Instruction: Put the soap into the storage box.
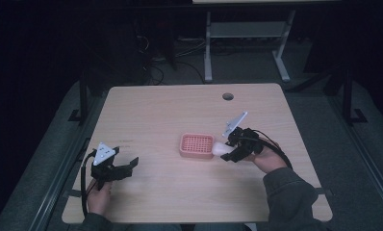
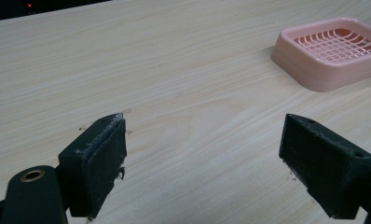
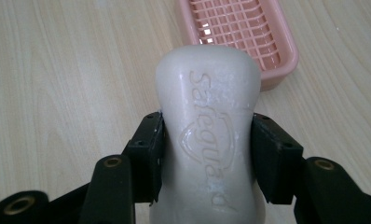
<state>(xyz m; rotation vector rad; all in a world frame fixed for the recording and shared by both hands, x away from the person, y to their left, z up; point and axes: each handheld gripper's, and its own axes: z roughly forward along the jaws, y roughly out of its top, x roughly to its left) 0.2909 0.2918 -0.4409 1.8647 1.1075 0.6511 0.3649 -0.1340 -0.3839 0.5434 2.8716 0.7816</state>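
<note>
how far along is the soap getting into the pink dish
Done: the right gripper is shut on the white soap bar and holds it off the table. In hand: the bar hangs at the near right edge of the pink soap dish. Left: setting it on the dish's empty grid and letting go. The left gripper stands open, idle.

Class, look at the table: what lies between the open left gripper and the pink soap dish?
Nothing: in the high view, bare wooden table separates the left gripper from the pink soap dish. The left gripper view shows the same bare stretch.
</note>
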